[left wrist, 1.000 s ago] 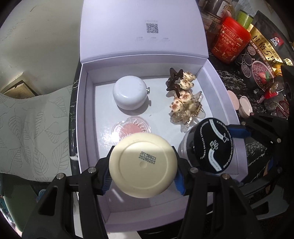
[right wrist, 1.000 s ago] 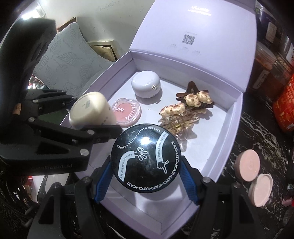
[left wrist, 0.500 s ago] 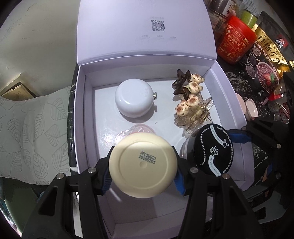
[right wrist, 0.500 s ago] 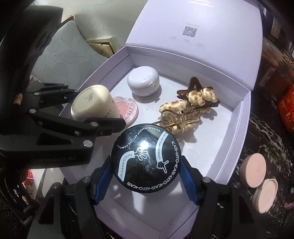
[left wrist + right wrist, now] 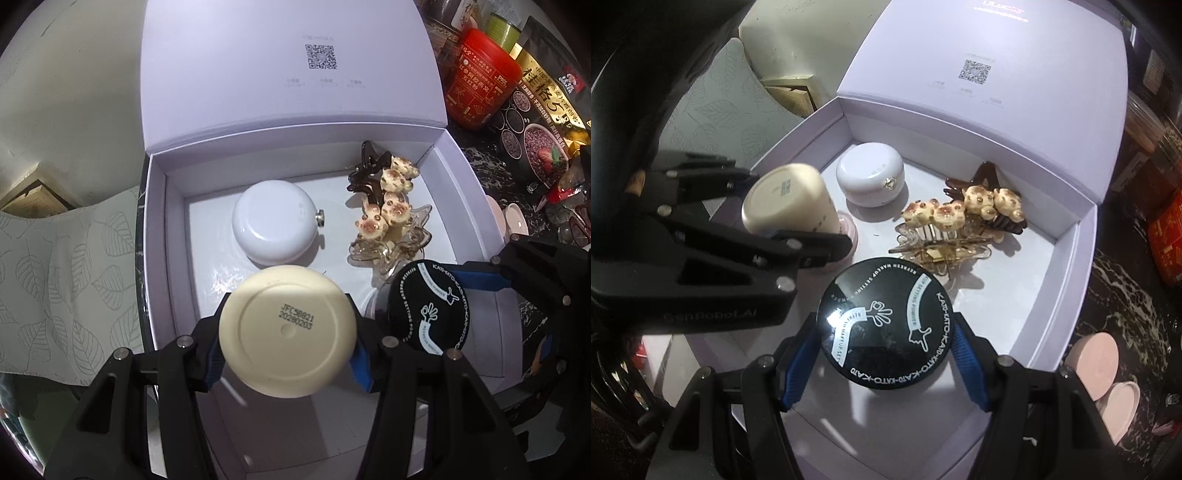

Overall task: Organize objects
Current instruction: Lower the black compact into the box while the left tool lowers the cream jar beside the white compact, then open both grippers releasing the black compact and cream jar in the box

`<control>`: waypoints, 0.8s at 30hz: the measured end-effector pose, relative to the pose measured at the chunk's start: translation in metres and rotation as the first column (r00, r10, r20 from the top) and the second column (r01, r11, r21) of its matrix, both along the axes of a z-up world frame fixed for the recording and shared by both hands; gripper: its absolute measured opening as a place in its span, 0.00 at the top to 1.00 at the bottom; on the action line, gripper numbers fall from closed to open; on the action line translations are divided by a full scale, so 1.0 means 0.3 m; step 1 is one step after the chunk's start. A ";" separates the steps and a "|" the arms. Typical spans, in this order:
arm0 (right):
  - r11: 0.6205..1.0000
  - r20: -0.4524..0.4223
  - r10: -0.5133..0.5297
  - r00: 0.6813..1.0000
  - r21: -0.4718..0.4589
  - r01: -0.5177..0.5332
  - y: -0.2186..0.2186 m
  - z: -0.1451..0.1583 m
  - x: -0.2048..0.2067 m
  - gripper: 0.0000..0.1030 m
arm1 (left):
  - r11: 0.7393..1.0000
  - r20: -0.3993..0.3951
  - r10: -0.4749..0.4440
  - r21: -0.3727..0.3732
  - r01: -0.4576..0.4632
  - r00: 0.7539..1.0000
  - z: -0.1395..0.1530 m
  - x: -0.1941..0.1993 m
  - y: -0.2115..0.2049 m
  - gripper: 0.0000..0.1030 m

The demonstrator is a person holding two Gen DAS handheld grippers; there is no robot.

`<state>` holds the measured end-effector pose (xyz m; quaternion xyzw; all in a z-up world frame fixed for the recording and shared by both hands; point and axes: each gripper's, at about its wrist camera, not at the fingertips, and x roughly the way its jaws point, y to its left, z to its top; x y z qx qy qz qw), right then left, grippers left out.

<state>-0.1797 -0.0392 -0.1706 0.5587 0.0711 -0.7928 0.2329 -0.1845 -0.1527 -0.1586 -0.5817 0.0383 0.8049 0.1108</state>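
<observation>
My left gripper [image 5: 288, 341] is shut on a cream bottle [image 5: 288, 330], held bottom-forward inside the open lilac box [image 5: 469, 192]; it also shows in the right wrist view [image 5: 790, 206]. My right gripper [image 5: 886, 332] is shut on a black round powder jar [image 5: 886, 321] with white lettering, held low over the box's front right; it shows in the left wrist view [image 5: 428, 306]. In the box lie a white round case [image 5: 275, 227], hair clips [image 5: 388, 218] and a pink blush compact [image 5: 847, 230], mostly hidden behind the bottle.
The box lid [image 5: 288, 66] stands open at the back. A red canister [image 5: 480, 81] and a food bag [image 5: 543, 118] stand at the back right. Two pink lids [image 5: 1104, 373] lie on the dark marble right of the box. A leaf-patterned cloth [image 5: 55, 280] lies left.
Both grippers have moved forward and lower into the box with their loads. The cream bottle now covers the pink compact in the left wrist view.
</observation>
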 end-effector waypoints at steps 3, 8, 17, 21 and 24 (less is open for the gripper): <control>1.000 -0.004 0.002 1.000 0.004 -0.002 0.001 -0.003 0.007 0.32 | 1.000 0.000 -0.014 -0.007 0.014 1.000 -0.006 -0.004 0.013 0.49; 0.999 -0.016 0.013 1.000 0.034 -0.013 -0.007 -0.009 0.017 0.33 | 1.000 -0.008 -0.018 -0.017 0.017 1.000 -0.011 0.000 0.026 0.49; 0.997 -0.029 0.021 0.999 0.072 -0.019 -0.017 -0.016 0.034 0.32 | 1.000 -0.008 0.003 -0.031 -0.003 1.000 -0.012 0.001 0.029 0.49; 0.997 -0.023 0.015 1.000 0.071 -0.014 -0.013 -0.007 0.035 0.32 | 0.999 0.000 0.029 -0.013 -0.029 1.000 0.002 0.001 0.018 0.48; 0.998 -0.015 0.007 1.000 0.062 -0.006 -0.004 -0.002 0.040 0.32 | 0.999 -0.025 0.026 -0.034 -0.027 0.999 0.028 0.013 0.025 0.45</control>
